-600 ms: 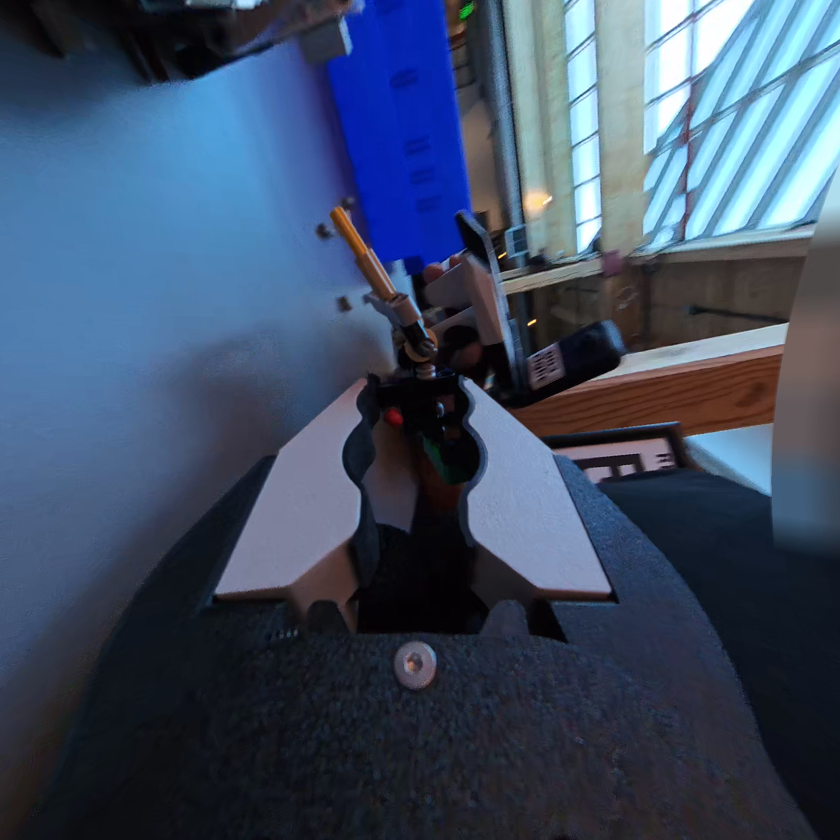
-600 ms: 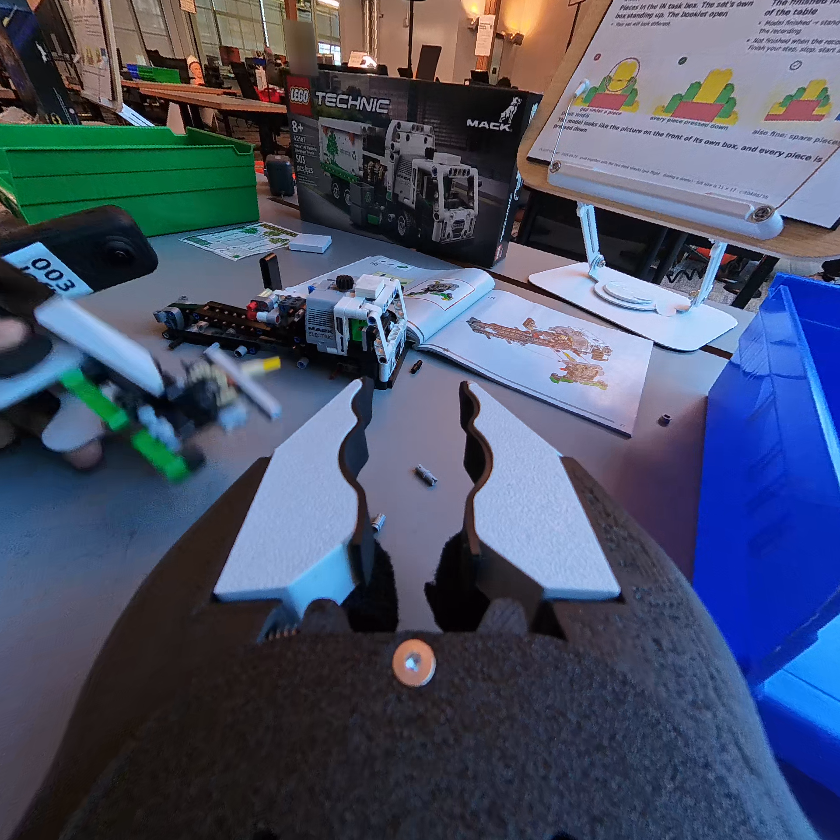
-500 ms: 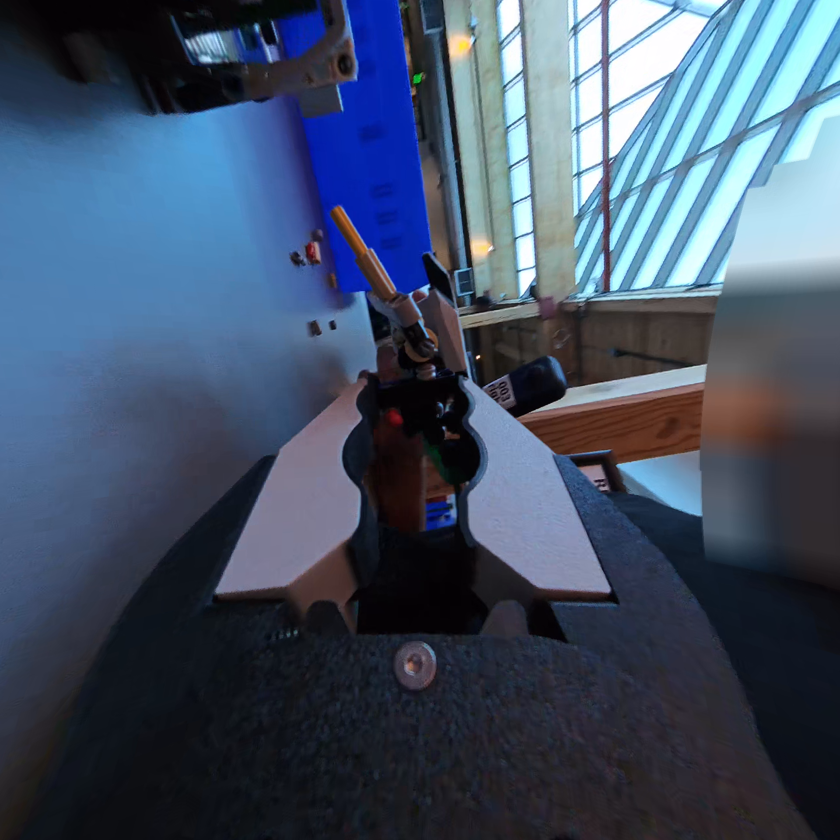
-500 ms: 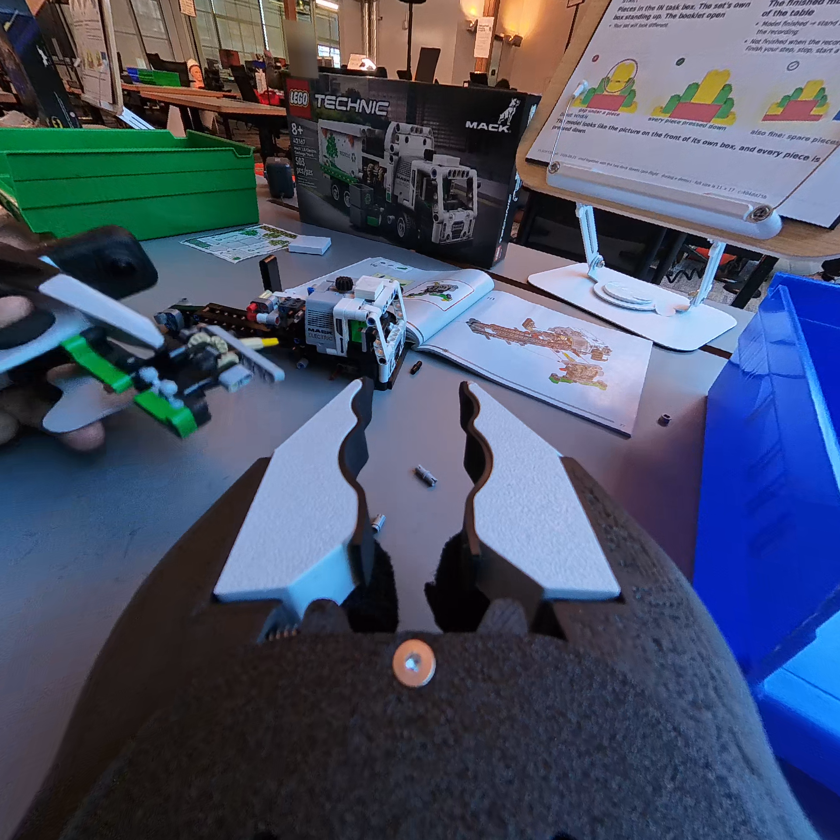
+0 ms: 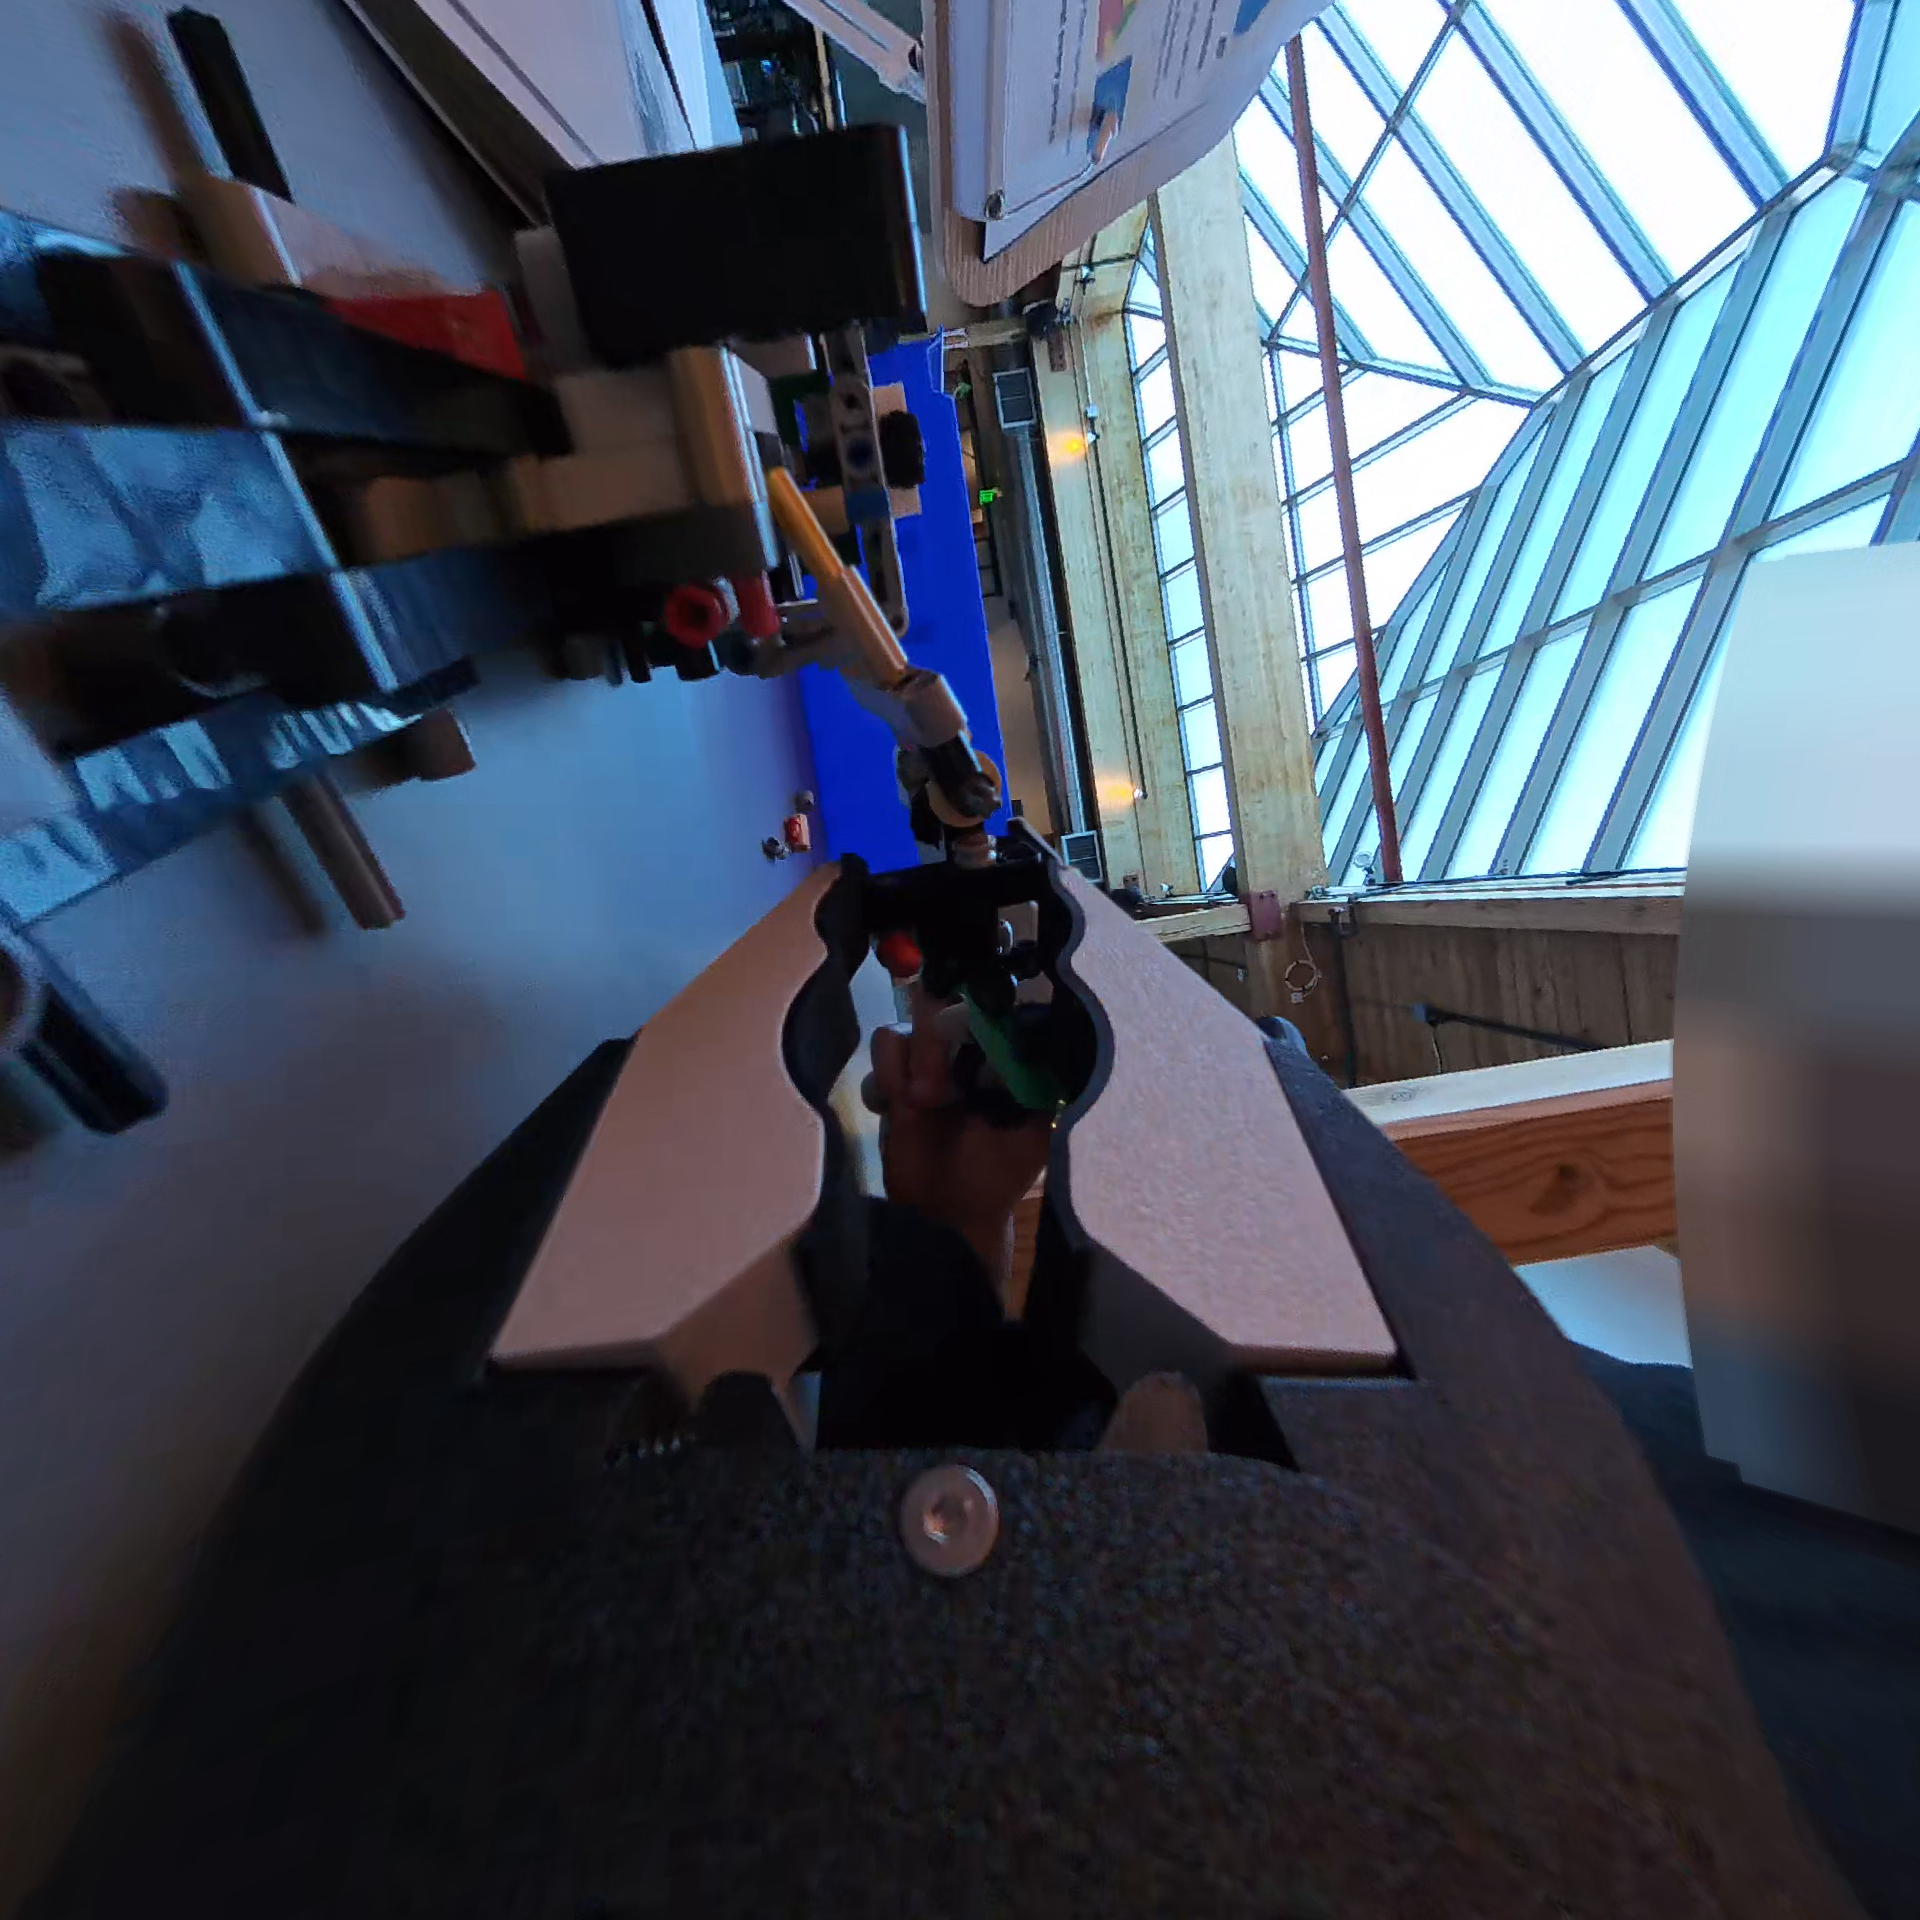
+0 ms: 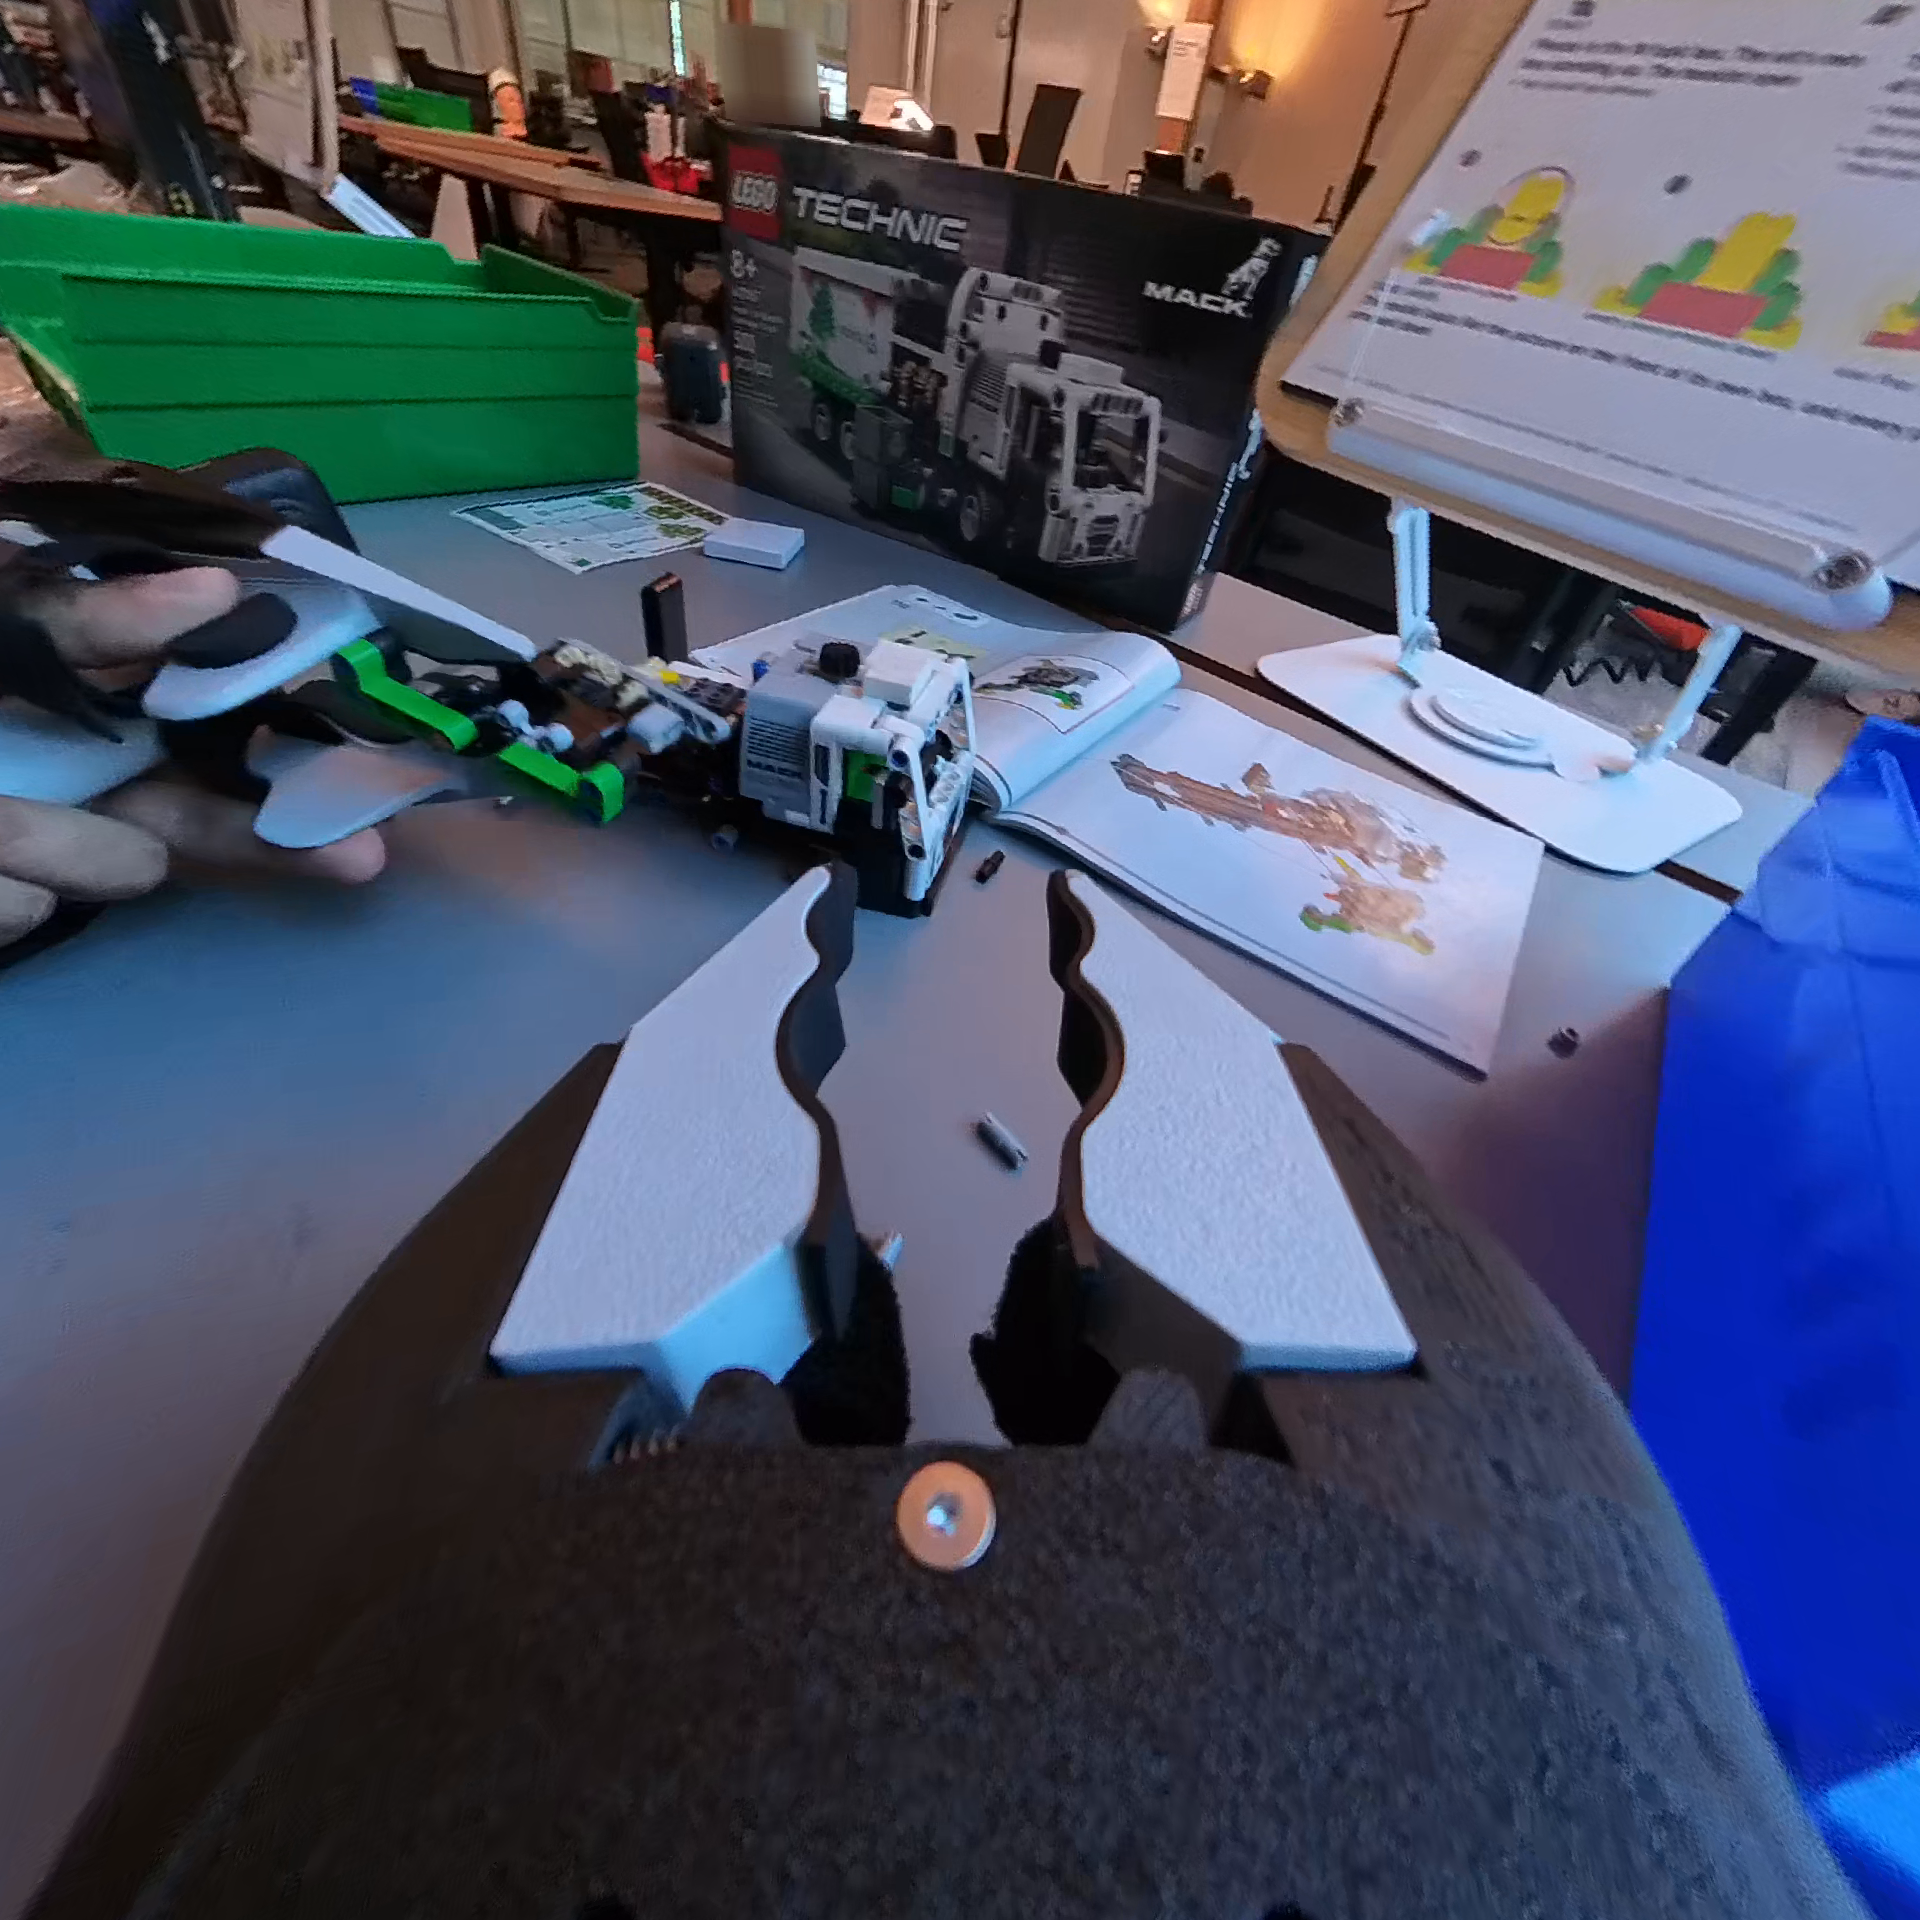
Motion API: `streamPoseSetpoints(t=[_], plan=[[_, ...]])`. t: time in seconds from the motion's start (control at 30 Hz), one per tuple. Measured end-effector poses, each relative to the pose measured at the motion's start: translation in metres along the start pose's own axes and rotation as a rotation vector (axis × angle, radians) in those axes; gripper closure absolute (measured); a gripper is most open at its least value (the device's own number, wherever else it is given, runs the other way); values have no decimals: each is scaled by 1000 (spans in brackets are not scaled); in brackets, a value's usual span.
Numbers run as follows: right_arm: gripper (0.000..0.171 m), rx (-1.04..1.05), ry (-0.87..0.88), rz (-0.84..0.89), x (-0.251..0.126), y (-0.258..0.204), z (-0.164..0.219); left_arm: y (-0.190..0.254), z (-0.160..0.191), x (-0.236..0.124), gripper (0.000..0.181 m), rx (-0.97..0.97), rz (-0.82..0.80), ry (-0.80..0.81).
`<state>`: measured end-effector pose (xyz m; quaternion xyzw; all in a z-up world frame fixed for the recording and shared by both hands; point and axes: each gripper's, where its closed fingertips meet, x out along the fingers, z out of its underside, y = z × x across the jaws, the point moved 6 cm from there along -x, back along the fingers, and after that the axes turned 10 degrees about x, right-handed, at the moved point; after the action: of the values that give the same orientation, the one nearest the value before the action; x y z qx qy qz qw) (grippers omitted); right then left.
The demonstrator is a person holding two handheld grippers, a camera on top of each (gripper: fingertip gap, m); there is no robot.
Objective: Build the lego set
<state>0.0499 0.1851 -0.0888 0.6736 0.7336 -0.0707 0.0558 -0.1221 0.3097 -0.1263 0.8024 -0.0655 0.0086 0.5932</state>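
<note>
Your left gripper (image 5: 951,920) was clamped on a small black-and-green Lego sub-assembly (image 6: 520,727) with a yellow axle (image 5: 842,597) sticking out of its front. In the right wrist view it sat at about 9 o'clock, held just off the grey counter (image 6: 364,1039) and nosing up against the rear of the half-built white-cab truck (image 6: 852,748), which stood at 12 o'clock on the open instruction booklet's (image 6: 1247,831) near edge.

Your right gripper (image 6: 948,914) stood parted and empty, hovering above the counter with a small grey pin (image 6: 1001,1140) lying between its fingers.

The risk I saw was the truck itself: nothing braced it, so a push from the sub-assembly could have slid or tipped it. The axle could also have missed its hole and levered the piece out of your left grip. The loose pins (image 6: 992,862) nearby could have been knocked away.
</note>
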Motion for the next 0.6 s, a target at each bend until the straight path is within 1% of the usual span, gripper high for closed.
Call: streamPoseSetpoints(t=[0.23,0.6], plan=[[135,-9,1,-11,5,4,-6,-5,-1,1,152,-48,-2,10],[135,3,-14,-9,7,6,-2,-10,-1,0,151,-114,-15,17]])
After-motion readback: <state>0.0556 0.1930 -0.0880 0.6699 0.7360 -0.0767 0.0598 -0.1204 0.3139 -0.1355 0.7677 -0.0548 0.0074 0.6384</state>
